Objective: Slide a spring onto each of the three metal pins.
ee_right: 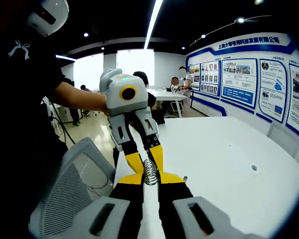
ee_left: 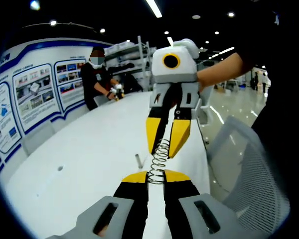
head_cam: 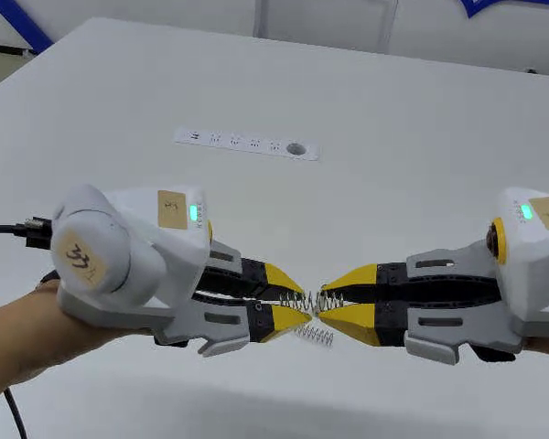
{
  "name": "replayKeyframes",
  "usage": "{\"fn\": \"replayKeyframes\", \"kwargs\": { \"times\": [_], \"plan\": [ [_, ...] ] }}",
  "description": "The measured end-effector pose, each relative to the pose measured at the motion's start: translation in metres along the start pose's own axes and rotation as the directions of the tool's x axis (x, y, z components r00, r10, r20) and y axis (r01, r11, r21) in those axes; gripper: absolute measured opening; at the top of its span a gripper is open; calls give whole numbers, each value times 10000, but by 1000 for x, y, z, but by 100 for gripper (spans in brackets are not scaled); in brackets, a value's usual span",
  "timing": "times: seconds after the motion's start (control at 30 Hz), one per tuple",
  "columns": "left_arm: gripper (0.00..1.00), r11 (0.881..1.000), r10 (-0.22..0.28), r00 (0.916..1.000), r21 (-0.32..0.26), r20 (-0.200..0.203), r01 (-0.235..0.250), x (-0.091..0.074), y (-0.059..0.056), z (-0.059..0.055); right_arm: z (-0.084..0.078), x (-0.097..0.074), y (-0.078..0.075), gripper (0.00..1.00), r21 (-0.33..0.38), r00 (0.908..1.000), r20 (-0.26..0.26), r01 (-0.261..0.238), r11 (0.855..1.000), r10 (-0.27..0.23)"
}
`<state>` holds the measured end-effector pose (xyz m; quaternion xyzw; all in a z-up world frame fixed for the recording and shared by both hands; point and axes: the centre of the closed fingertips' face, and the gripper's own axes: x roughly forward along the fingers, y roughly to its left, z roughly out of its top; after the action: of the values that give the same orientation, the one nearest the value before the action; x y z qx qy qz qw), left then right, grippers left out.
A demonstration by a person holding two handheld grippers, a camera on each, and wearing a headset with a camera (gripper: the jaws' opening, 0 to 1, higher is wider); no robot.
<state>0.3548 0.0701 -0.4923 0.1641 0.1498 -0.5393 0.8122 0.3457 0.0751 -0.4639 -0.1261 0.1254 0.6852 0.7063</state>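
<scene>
Two hand-held grippers meet tip to tip in the head view, raised above the white worktop (head_cam: 421, 110) near its near edge. The left hand-held gripper (head_cam: 302, 297) comes in from the left side and the right hand-held gripper (head_cam: 324, 300) from the right. Between their yellow tips a spring (head_cam: 313, 299) lies level, one end in each pair of jaws. Both pairs are closed onto it. Whether a pin runs inside the coils cannot be told. A second spring (head_cam: 314, 335) lies loose on the worktop just beneath the tips. A white power strip (head_cam: 247, 144) lies flat well beyond them, towards the far edge.

In the left gripper view, the gripper's own jaws rise from the bottom, pinched on the near end of the spring. The coils run up and away to the right hand-held gripper, whose tips grip the far end. A metal pin (ee_left: 138, 161) stands upright on the worktop just left of the spring. A mesh chair (ee_left: 249, 169) stands past the worktop's right edge, and a person (ee_left: 97, 74) stands at the far end.

In the right gripper view, the gripper's own jaws are closed on the spring, with the left hand-held gripper's tips touching its other end.
</scene>
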Motion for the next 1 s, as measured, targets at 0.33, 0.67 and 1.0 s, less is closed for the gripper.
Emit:
{"fn": "replayKeyframes", "kwargs": {
  "times": [0.33, 0.67, 1.0],
  "plan": [
    [10, 10000, 31, 9999, -15, 129, -31, -4, -2, 3, 24, 8, 8, 11, 4, 9975, 697, -82, 10000, 82],
    [10, 9999, 36, 9996, -99, 271, -33, 0, -5, 8, 31, 8, 7, 11, 346, 9944, 1061, -23, 9994, -14],
    [10, 9999, 5, 9993, -119, 371, -1, 2, -6, 11, 35, 12, 6, 11, 534, 9932, 1160, -8, 9986, -54]
  ]
}}
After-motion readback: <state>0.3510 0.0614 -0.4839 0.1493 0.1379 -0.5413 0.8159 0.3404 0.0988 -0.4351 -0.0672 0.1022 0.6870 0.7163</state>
